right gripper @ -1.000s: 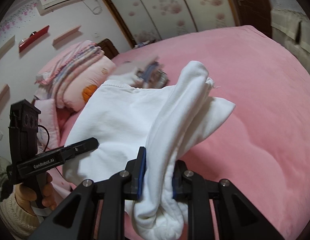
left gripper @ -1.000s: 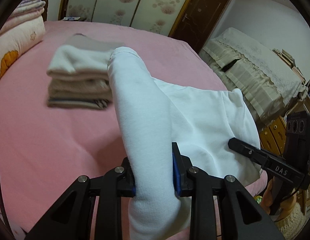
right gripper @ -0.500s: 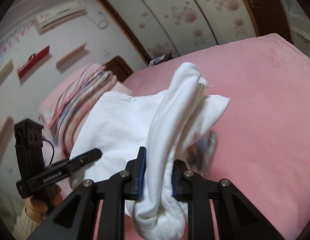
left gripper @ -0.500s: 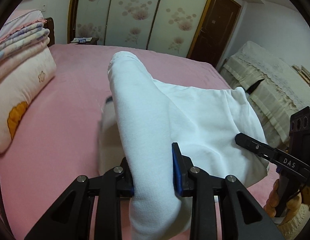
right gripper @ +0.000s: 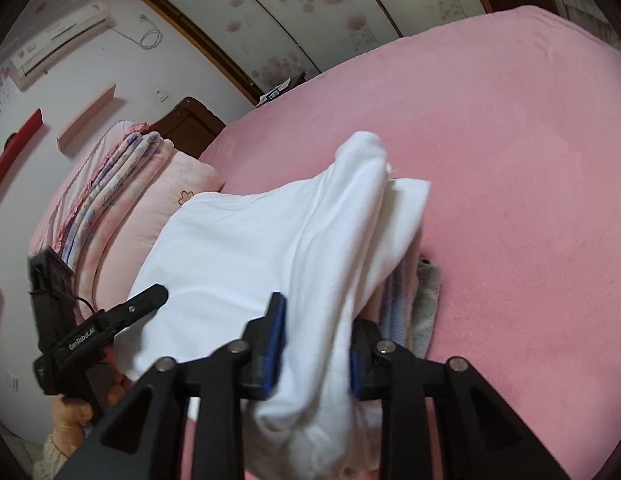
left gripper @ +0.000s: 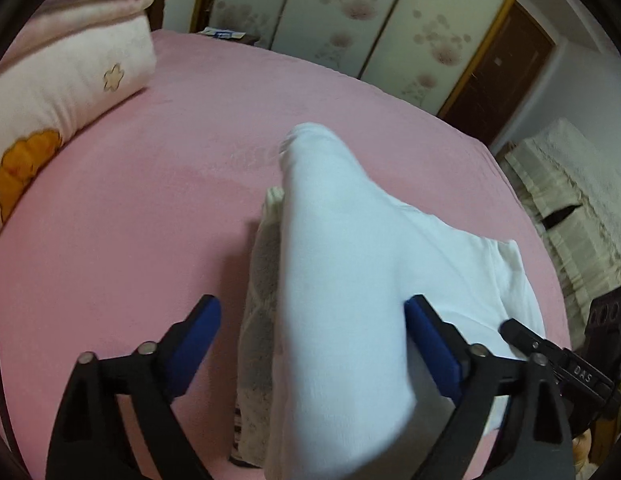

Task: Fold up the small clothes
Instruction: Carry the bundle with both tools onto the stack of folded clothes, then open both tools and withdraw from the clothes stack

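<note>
Over the pink bed point(left gripper: 150, 220), the left wrist view shows the left hand-held gripper point(left gripper: 314, 344) with its blue-padded jaws spread wide, one on each side of the folded white garment point(left gripper: 342, 280). Neither pad visibly presses the cloth, so it appears to be let go on this side. The garment lies draped on top of a stack of folded clothes point(left gripper: 258, 320), whose grey and cream edges show along its left side. A cream pillow point(left gripper: 62, 92) with an orange print sits well apart at the left, and the other tool is visible low at the right edge.

From the right wrist view, the right hand-held gripper point(right gripper: 316, 344) has its jaws parted to about the width of the bunched white garment point(right gripper: 270, 248) between them. The cloth touches or nearly touches both pads, and I cannot tell whether it is still pinched. Beneath the garment the stack of folded clothes point(right gripper: 414, 304) shows striped and grey layers. The left hand-held gripper point(right gripper: 146, 296) reaches in from the left.

My judgement is that the step in hand is setting the folded piece squarely on the pile. To do it well, both sides should open fully and back out level and straight, so the pads do not drag the top fold off or skew the layers under it.
</note>
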A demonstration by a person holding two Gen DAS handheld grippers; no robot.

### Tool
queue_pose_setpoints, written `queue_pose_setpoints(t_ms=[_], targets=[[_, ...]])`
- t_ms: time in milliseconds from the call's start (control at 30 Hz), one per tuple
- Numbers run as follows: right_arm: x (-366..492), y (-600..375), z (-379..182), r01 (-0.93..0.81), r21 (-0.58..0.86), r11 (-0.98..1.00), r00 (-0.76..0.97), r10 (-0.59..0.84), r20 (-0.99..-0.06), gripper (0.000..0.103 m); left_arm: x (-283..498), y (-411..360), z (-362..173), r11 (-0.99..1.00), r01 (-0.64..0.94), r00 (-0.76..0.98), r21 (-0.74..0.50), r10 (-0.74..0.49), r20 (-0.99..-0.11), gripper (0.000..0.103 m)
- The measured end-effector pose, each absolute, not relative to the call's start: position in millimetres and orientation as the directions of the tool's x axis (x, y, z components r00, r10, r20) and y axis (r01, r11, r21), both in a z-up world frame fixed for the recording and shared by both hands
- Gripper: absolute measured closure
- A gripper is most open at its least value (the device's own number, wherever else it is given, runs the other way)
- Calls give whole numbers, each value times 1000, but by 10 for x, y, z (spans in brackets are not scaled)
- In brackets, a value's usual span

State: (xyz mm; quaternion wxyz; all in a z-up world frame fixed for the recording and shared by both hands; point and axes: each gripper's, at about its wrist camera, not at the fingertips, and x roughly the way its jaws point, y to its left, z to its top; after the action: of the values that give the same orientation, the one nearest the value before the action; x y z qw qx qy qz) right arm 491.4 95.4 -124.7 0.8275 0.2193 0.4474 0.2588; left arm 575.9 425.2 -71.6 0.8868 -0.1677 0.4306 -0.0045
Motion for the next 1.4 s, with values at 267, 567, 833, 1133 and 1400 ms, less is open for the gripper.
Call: queue_pose_setpoints(t_ms=[267,567,833,1133,1400], targets=[[4776,837,-1075,-290,477,830,530,554,-642,38,5645,4437,-798,945,-175,679,-277,-88,-729,0],[4458,856,-701,-352,208,913,649,398,-649,37,5325,4330,-485,964,-254,719,-84,130,-683,0],[4050,769,-409,-347,158,924,658,360,-661,37,4804,4225,-44,949,-309,725,-57,196,-660,0],[3218,251,54,-313,210,926,637,369,-677,37,3739,3488,512,962,-256,730,-91,131,-671,0],[2220,-238,460,-319,212,923,639,375,-671,37,2750,2604,762,980,-158,732,-122,33,-681,0]])
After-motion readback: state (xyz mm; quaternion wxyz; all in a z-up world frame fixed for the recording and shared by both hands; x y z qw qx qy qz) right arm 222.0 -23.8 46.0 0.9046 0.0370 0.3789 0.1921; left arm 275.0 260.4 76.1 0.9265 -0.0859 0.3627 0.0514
